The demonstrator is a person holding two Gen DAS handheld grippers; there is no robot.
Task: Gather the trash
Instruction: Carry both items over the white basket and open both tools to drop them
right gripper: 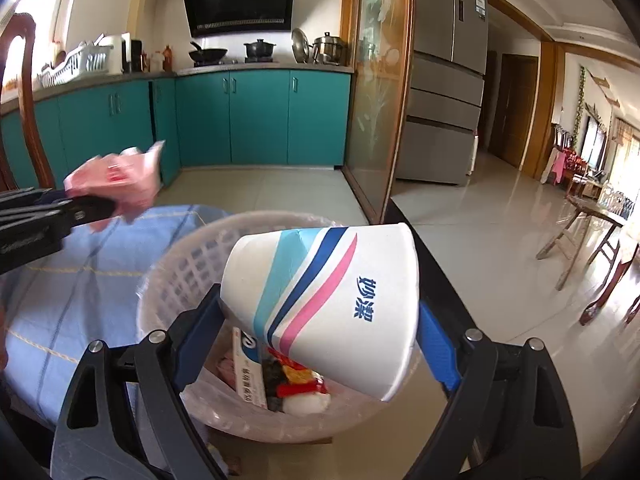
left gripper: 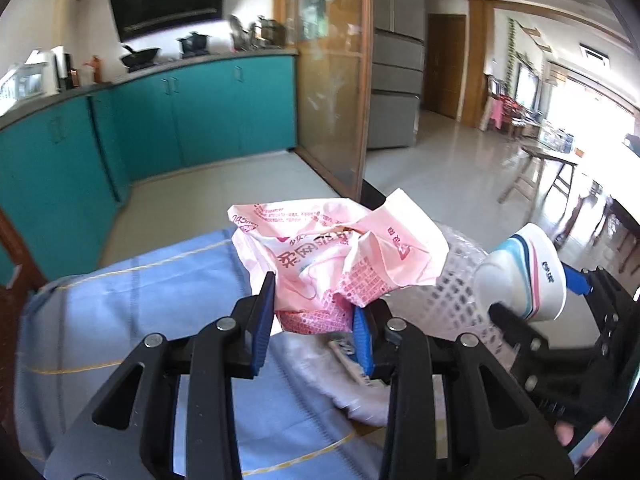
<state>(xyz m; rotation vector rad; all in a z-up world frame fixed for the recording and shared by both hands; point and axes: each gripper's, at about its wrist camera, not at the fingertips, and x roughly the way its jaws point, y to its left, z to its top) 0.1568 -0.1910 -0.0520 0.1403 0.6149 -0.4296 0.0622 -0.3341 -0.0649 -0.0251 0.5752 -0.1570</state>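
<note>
My left gripper [left gripper: 314, 320] is shut on a crumpled pink plastic wrapper [left gripper: 336, 256] and holds it above the blue tablecloth [left gripper: 140, 320], just left of the white lattice trash basket [left gripper: 452, 292]. The wrapper also shows blurred in the right wrist view [right gripper: 120, 180]. My right gripper [right gripper: 316, 332] is shut on a white paper cup [right gripper: 324, 304] with blue and pink stripes, lying on its side over the basket [right gripper: 184, 264]. The cup also shows in the left wrist view [left gripper: 524, 276]. Several pieces of trash [right gripper: 280, 380] lie in the basket.
The blue cloth [right gripper: 80, 280] covers the table, whose dark edge [right gripper: 436, 264] runs past the basket. A wooden chair back [right gripper: 24, 92] stands at the left. Teal kitchen cabinets [right gripper: 260, 116], a glass partition [right gripper: 376, 92] and a fridge [right gripper: 444, 92] lie beyond.
</note>
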